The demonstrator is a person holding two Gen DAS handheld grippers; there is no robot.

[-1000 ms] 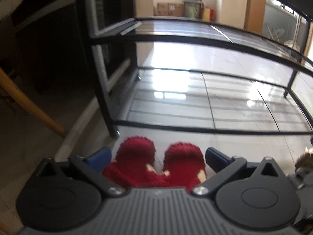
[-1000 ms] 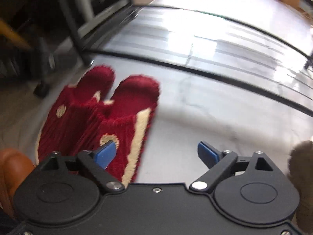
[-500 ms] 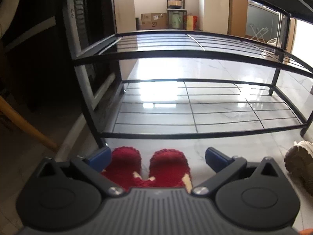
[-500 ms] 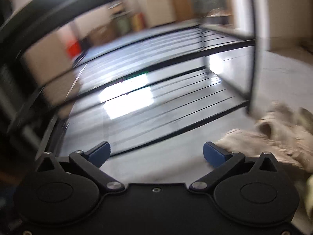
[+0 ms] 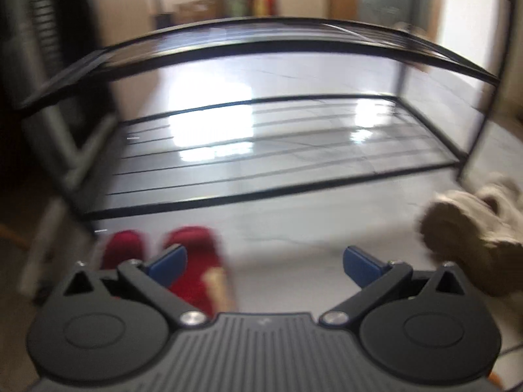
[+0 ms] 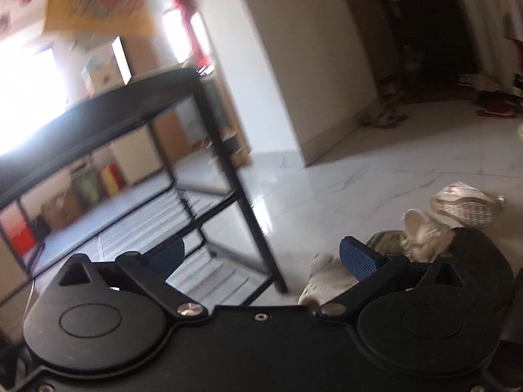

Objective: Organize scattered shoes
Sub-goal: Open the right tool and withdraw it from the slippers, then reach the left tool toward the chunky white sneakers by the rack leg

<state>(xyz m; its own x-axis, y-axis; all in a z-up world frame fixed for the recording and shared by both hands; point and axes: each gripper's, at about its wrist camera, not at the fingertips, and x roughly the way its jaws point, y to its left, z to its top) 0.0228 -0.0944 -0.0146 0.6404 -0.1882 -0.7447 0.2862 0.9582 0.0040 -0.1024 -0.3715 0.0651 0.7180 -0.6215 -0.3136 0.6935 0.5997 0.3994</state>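
A pair of red knitted slippers (image 5: 193, 261) lies side by side on the floor before the black wire shoe rack (image 5: 261, 196), at lower left of the left wrist view. My left gripper (image 5: 264, 263) is open and empty; its left finger overlaps the right slipper. A beige shoe (image 5: 470, 225) lies on the floor to the right. My right gripper (image 6: 261, 258) is open and empty, by the rack's right front leg (image 6: 242, 183). Pale shoes (image 6: 425, 228) lie in a heap on the floor under its right finger.
The rack's shelves (image 5: 278, 150) hold nothing that I can see. A white wall corner (image 6: 278, 81) stands behind the rack's right end. A dark doorway (image 6: 425, 32) with more footwear on the floor lies at far right.
My left gripper has swung right, so the slippers now sit at its left finger instead of between the fingers. My right gripper has swung far right, past the rack's end to the pale shoes.
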